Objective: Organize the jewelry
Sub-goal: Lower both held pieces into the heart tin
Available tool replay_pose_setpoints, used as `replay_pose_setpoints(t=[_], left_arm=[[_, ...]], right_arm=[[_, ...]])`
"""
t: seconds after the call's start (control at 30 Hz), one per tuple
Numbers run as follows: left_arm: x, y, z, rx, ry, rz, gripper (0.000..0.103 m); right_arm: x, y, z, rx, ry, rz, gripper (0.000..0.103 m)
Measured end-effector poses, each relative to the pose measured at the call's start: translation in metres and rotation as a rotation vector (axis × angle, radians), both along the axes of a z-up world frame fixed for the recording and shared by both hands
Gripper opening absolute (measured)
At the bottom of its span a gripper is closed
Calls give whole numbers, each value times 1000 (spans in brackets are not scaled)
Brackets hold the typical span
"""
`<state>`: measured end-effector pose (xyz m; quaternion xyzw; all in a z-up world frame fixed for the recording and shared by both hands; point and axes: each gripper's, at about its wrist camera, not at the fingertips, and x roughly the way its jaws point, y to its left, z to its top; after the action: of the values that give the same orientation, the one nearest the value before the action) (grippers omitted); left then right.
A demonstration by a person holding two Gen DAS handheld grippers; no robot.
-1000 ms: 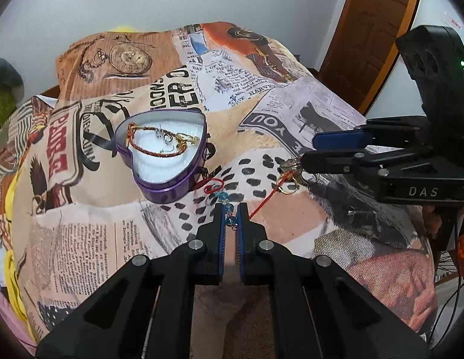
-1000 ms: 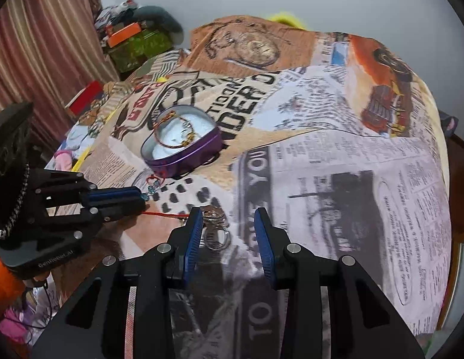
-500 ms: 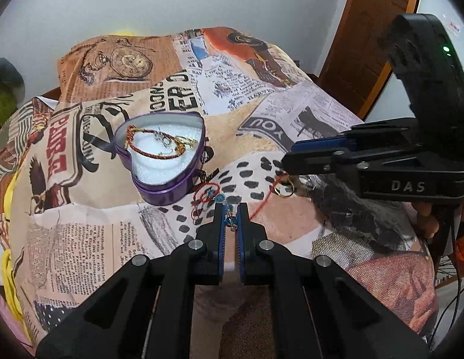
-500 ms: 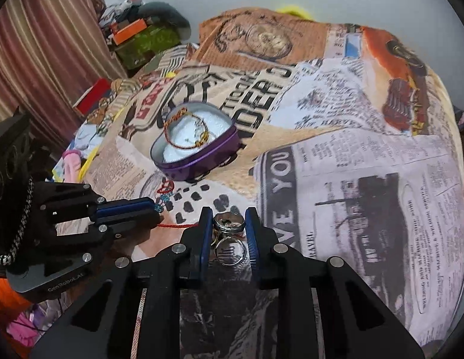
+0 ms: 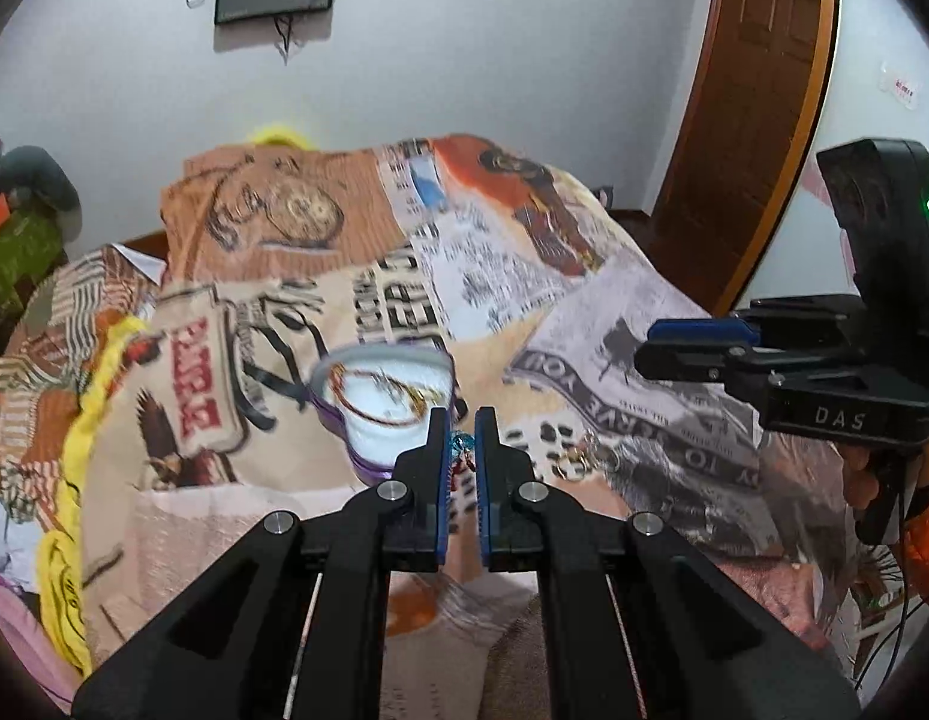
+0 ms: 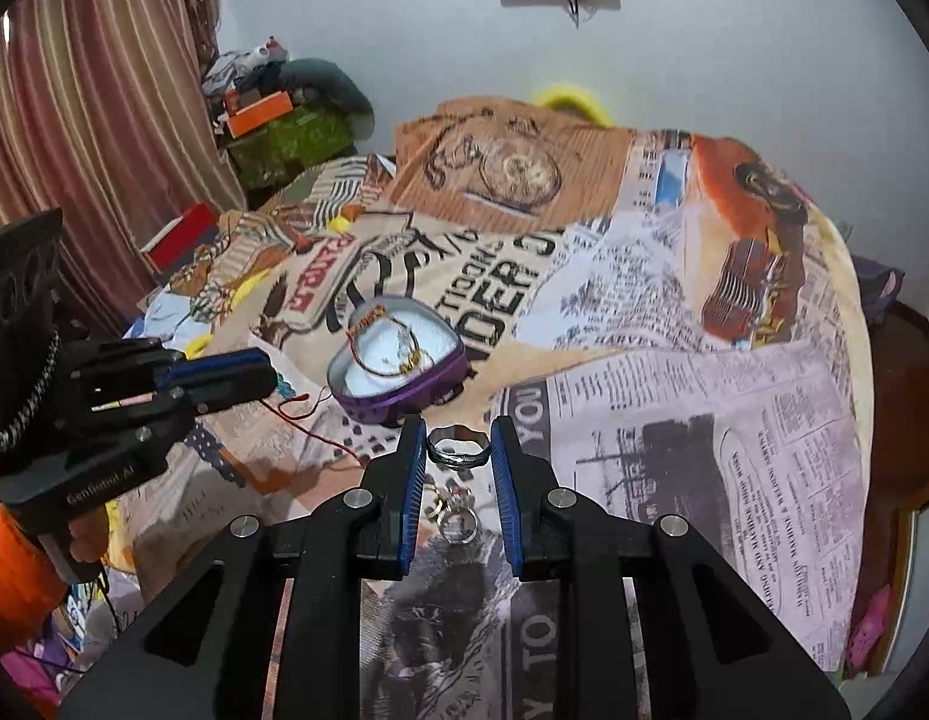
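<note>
1. Newspaper-print bedspread (image 6: 674,420) covers the bed under both your tools.
2. Your right hand-held gripper (image 6: 458,450) pinches a silver ring (image 6: 458,451) at lower centre, above loose rings (image 6: 455,510) on the cloth.
3. Your left hand-held gripper (image 5: 461,450) is nearly closed on a beaded red-cord bracelet (image 5: 462,450).
4. Beyond, mid-frame, the purple heart-shaped tin (image 6: 404,399) holds a bracelet (image 6: 386,354).
</note>
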<state>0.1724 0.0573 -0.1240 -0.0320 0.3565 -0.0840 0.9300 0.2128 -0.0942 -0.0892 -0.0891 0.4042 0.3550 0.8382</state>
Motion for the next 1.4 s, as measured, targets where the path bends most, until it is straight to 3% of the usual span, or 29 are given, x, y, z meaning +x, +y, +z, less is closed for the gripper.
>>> replay_pose_setpoints(t=[0.33, 0.7, 1.03, 1.4], left_arm=[[12, 17, 27, 38, -71, 28, 6], [42, 34, 26, 8, -73, 39, 6], [76, 50, 2, -58, -7, 39, 6], [98, 48, -33, -69, 91, 9, 6]], right_arm=[[6, 21, 18, 58, -48, 2, 20], [25, 46, 13, 79, -37, 20, 20], [42, 64, -9, 49, 6, 36, 20], [56, 88, -37, -40, 54, 87, 20]])
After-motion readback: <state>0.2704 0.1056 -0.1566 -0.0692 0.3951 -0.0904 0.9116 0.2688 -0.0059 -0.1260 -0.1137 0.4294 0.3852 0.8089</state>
